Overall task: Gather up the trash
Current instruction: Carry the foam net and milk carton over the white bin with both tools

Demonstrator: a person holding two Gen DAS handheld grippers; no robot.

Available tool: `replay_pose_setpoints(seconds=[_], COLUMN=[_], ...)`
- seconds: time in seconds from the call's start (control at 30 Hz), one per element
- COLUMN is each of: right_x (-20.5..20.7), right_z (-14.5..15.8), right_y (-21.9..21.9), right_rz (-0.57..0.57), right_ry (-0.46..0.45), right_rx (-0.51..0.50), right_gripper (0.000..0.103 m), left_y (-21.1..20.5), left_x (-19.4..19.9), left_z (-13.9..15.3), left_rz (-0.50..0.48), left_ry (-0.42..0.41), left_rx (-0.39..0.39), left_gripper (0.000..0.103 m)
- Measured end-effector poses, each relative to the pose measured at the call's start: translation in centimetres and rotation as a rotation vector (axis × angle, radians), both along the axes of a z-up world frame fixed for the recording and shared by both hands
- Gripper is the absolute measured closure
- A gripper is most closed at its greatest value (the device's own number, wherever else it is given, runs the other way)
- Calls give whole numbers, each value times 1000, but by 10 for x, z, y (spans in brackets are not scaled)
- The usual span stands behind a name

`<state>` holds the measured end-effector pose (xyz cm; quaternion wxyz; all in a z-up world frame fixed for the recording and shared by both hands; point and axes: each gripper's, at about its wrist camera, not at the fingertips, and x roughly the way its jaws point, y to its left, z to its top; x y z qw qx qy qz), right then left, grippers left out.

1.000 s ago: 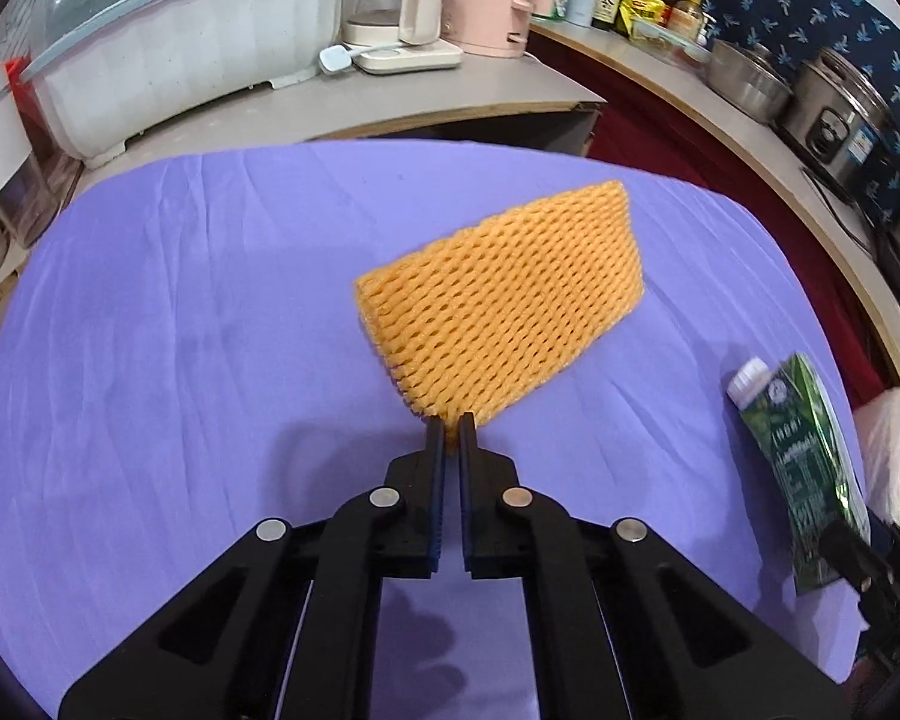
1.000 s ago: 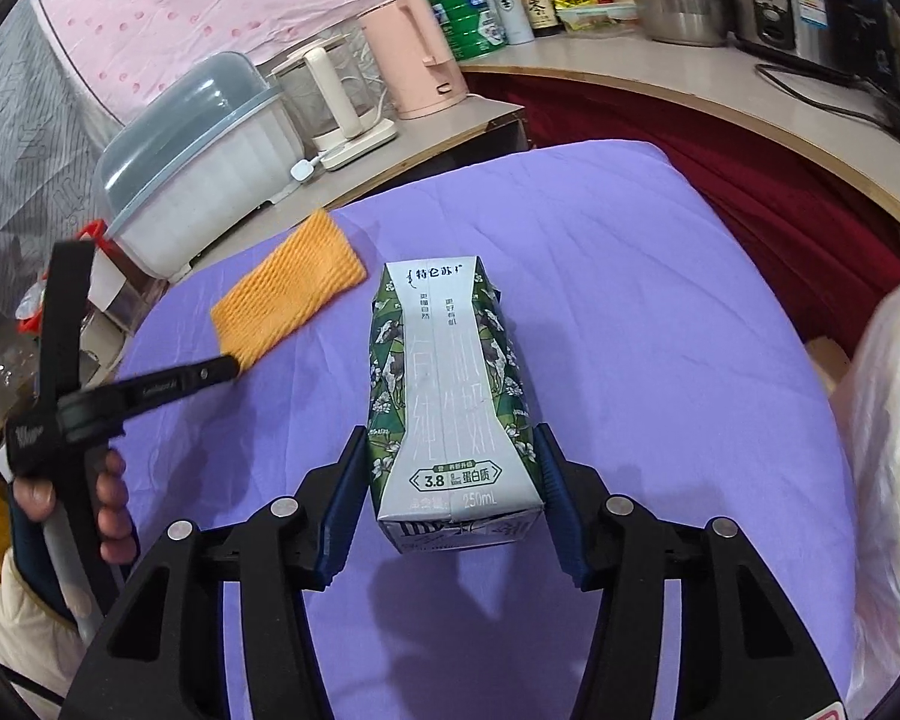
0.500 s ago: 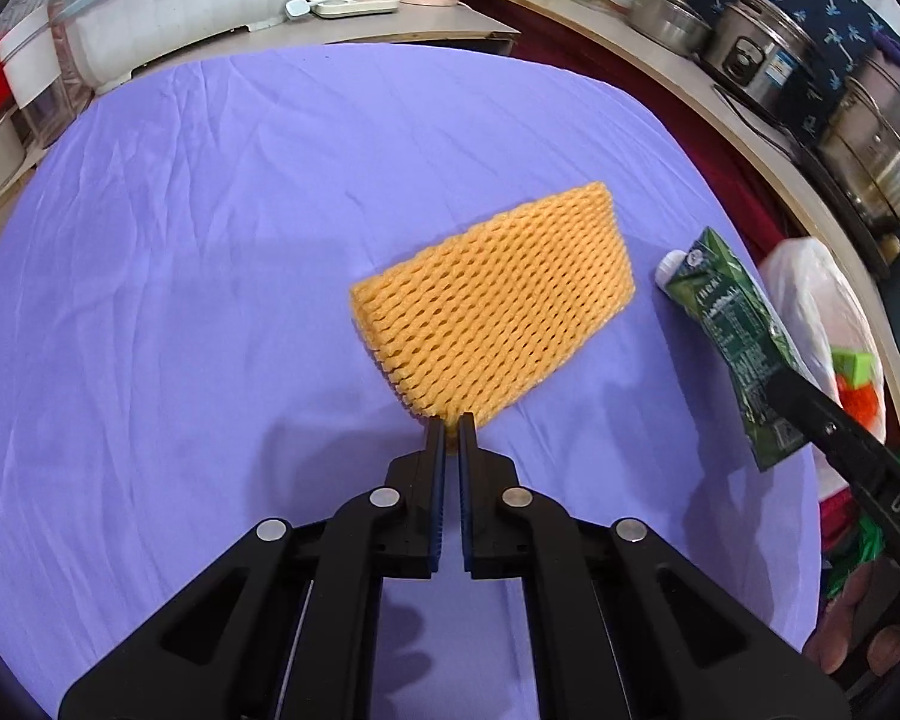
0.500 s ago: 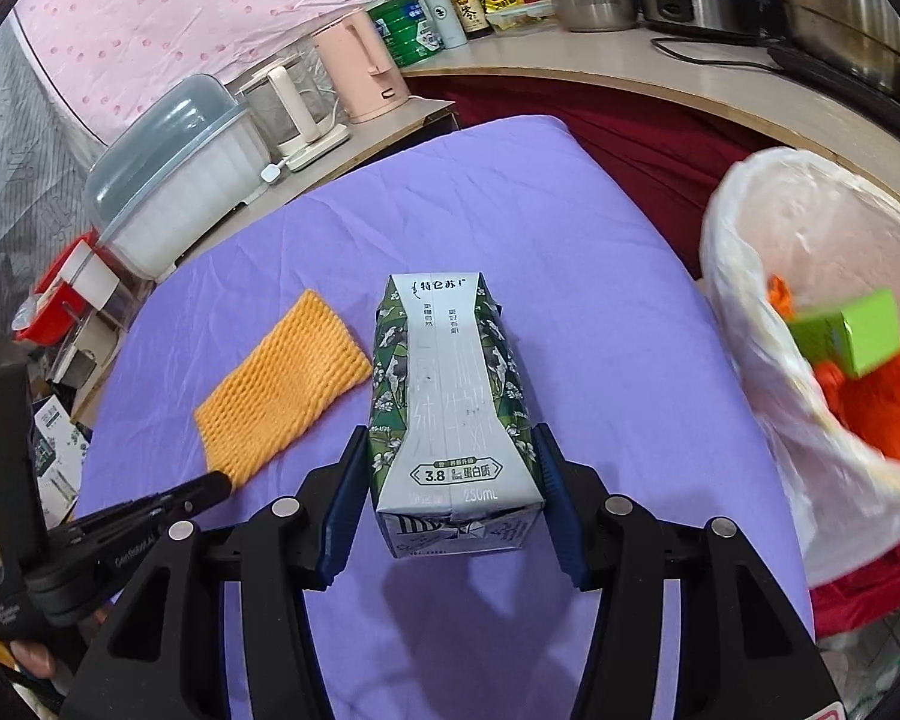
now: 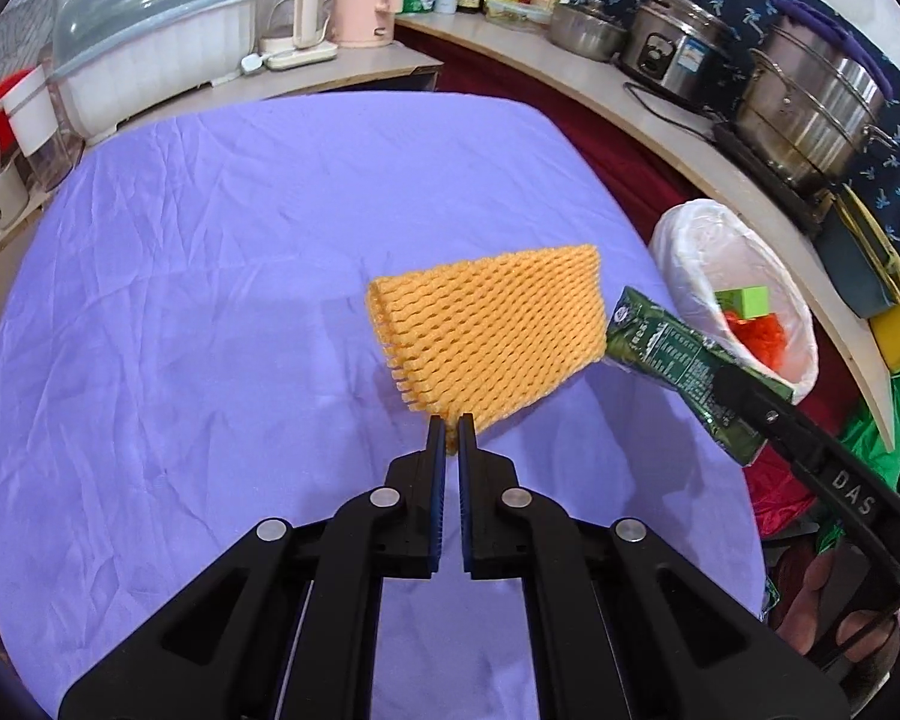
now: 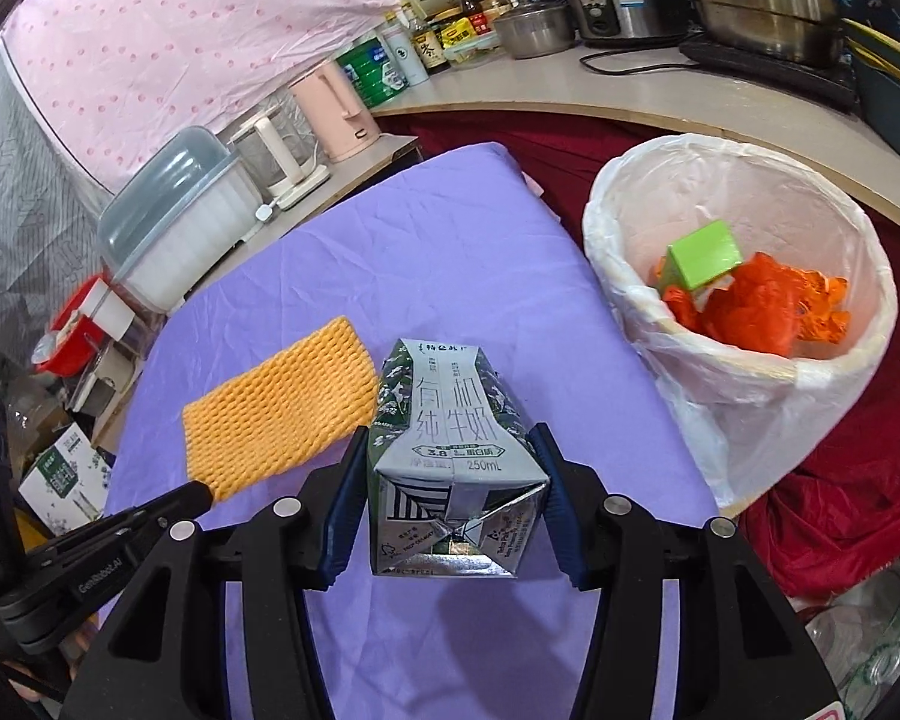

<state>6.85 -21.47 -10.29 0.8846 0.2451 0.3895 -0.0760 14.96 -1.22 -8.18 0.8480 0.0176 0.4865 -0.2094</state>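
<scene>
My left gripper is clamped on one corner of the orange foam net, which hangs above the purple tablecloth. To the right, my right gripper is closed on the sides of the milk carton, also lifted. I judge both pieces are in the carrying step; next each must come over the bin's mouth before I release. At the far right, the white-lined trash bin contains a green box and crumpled orange netting.
</scene>
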Motion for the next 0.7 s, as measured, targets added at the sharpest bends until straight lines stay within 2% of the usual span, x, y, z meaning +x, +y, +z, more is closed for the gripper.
replay_pose_setpoints(seconds=[0.4, 0.7], right_x=[-40, -71], right_z=[34, 61], right_y=[-42, -104], right_rz=[-98, -235], right_ry=[-96, -158], right_rx=[-1, -27], right_gripper=[53, 53], left_y=[-45, -115], left_x=[-26, -21], left_z=[48, 87], left_rz=[-85, -178], left_ry=[-85, -167], left_rx=[-33, -67], left_gripper=[100, 100])
